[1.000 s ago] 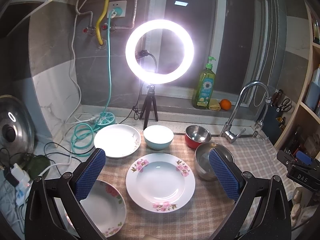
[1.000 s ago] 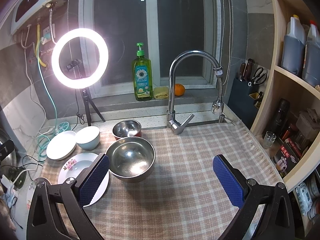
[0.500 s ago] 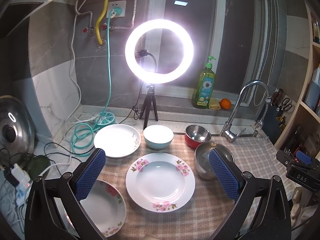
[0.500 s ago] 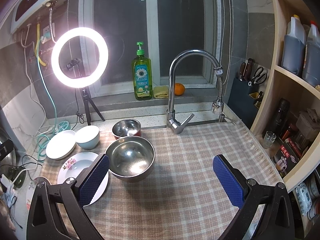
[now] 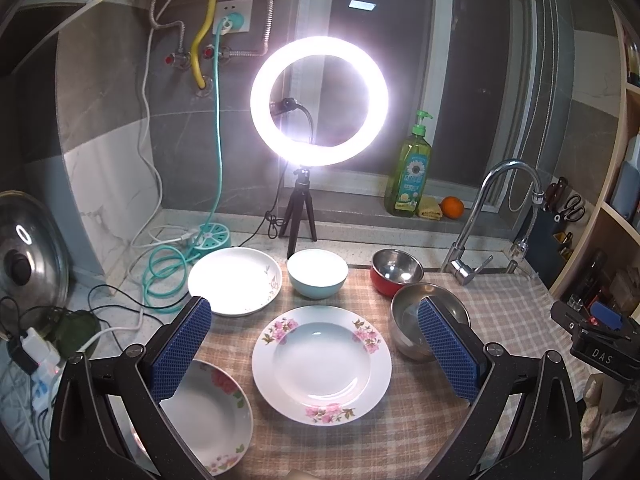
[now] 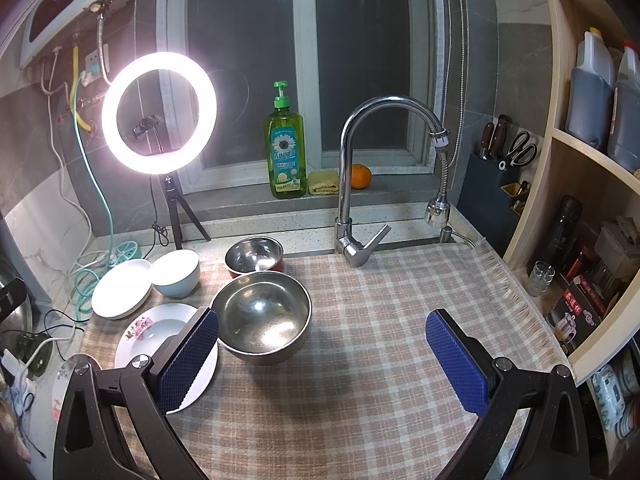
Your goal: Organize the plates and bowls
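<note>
The landmark is the wide white plate with pink flowers on its rim (image 5: pixel 322 364), lying flat on the beige checked cloth (image 6: pixel 380 360). Its well holds nothing. Just behind it stands the pale blue ceramic bowl with a white inside (image 5: pixel 317 273), which looks bare inside, though glare washes it out. Behind and to the left of the flowered plate sits the plain white shallow plate with a small sprig at one edge (image 5: pixel 234 280), partly off the cloth on the stone counter, near the coiled teal cable (image 5: pixel 164 276). To the flowered plate's near left lies the white plate with red roses (image 5: pixel 208 420), overhanging the cloth's left edge. To its right, just beside its rim, is the large steel bowl (image 6: pixel 262 316), with only reflections in it; behind that, close against it, the small red bowl with a steel lining (image 6: pixel 255 255), likewise showing only glare.

The left gripper (image 5: pixel 316 348) hovers above the flowered plate with its blue pads spread wide and nothing between them. The right gripper (image 6: pixel 322 356) is likewise released, over bare cloth to the right of the large steel bowl, grasping nothing.

Right of the steel bowl the cloth runs open to its fringed edge by the wooden shelves (image 6: pixel 580 240). The chrome tap (image 6: pixel 360 184) rises behind this stretch.
</note>
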A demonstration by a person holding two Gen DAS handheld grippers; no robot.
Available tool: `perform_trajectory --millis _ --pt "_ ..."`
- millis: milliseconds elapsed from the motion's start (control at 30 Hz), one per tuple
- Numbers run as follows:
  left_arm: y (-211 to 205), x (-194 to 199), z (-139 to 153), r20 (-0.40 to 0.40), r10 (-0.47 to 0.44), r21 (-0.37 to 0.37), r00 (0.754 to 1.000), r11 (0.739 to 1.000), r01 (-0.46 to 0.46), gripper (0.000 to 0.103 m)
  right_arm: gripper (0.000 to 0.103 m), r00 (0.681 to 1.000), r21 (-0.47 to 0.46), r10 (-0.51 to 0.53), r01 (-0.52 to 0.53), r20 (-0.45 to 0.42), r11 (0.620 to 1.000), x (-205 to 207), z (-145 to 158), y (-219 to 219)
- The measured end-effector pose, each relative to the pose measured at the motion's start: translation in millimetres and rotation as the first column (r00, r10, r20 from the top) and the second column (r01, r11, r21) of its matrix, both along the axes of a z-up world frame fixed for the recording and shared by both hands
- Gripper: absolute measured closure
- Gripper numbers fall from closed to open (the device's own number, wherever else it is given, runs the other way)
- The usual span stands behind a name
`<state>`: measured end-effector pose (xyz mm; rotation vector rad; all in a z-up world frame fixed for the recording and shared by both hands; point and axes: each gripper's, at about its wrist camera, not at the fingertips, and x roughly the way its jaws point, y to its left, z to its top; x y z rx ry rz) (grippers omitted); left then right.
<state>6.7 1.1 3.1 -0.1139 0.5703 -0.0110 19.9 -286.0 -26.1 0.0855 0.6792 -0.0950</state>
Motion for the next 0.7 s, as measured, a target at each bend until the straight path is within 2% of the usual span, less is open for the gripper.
perform_trajectory --millis 333,567,700 --pt "7.1 6.2 -4.4 -0.017 0.009 -0.008 1.0 1.0 -0.009 0.001 0.001 1.0 -0.007 0.018 -0.018 -0.023 1.0 6.4 -13.0 6.4" --pt "19.8 8.5 -13.2 -0.048 0.04 -0.009 0.998 0.999 -0.041 0.001 0.001 0.995 0.036 0.075 -0.073 -0.063 0.997 13.5 -29.7 13.0" --pt "32.7 10.1 -19.7 -0.08 0.072 -0.034 0.994 0.997 -0.075 0.001 0.001 0.99 0.067 0.112 -0.106 -0.09 0.992 17.6 -38.8 18.3"
